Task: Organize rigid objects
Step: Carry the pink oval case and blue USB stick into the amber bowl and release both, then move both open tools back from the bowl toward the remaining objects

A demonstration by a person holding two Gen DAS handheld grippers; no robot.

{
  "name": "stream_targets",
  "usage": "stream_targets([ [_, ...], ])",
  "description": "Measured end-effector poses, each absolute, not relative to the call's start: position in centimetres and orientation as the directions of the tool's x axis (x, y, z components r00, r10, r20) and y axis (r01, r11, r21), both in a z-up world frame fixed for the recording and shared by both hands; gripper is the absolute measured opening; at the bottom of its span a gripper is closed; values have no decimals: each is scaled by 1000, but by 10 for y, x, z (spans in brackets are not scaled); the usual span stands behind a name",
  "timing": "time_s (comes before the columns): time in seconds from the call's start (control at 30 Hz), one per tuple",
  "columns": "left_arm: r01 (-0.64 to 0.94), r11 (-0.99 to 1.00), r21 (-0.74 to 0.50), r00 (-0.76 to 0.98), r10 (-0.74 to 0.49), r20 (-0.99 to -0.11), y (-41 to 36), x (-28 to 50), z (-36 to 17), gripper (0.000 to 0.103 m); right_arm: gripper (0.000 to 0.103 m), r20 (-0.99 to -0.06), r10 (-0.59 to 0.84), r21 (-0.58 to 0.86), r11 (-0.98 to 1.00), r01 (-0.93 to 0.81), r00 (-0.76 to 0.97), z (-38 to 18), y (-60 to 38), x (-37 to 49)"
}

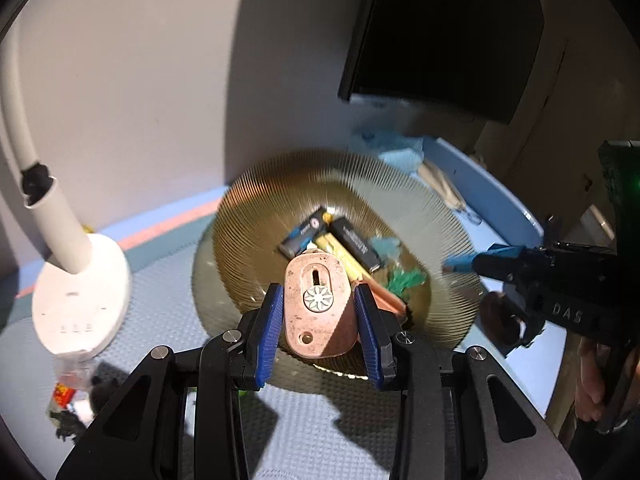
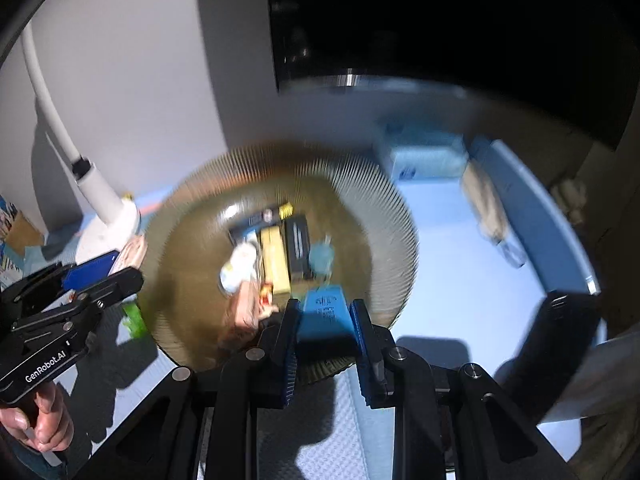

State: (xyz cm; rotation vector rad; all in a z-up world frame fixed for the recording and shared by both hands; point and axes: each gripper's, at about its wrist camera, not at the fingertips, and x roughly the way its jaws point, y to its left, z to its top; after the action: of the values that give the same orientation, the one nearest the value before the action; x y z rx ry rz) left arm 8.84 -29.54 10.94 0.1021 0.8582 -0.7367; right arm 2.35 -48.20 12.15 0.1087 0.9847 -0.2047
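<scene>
Here I count two grippers, each carrying one piece. My left gripper (image 1: 318, 308) clamps a pink oval case (image 1: 319, 308) with a flower stud between its blue pads, above the near rim of the ribbed amber glass plate (image 1: 248, 216). My right gripper (image 2: 325, 320) pinches a small blue block (image 2: 325, 308) over that plate's near edge. Two dark batteries (image 1: 352, 242) and a yellow bar (image 1: 340, 256) lie in the plate. It sits on a pale blue textured mat (image 1: 160, 288) beside one white lamp base (image 1: 80, 300), against a grey wall.
</scene>
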Motion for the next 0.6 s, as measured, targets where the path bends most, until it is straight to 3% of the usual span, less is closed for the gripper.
stream_targets([
  [0.13, 606, 767, -212, 420, -535, -733, -304, 97, 101, 37, 24, -839, -82, 40, 977, 211, 538, 113, -485, 30],
  [0.17, 584, 787, -198, 444, -514, -734, -304, 98, 101, 45, 31, -830, -84, 44, 976, 215, 551, 115, -488, 30],
  [0.23, 536, 828, -163, 503, -469, -726, -300, 95, 105, 77, 48, -817, -132, 15, 968, 250, 561, 116, -490, 30],
  [0.6, 504, 854, -126, 591, -448, -671, -246, 59, 144, 78, 51, -791, -80, 66, 975, 214, 606, 131, -462, -4],
])
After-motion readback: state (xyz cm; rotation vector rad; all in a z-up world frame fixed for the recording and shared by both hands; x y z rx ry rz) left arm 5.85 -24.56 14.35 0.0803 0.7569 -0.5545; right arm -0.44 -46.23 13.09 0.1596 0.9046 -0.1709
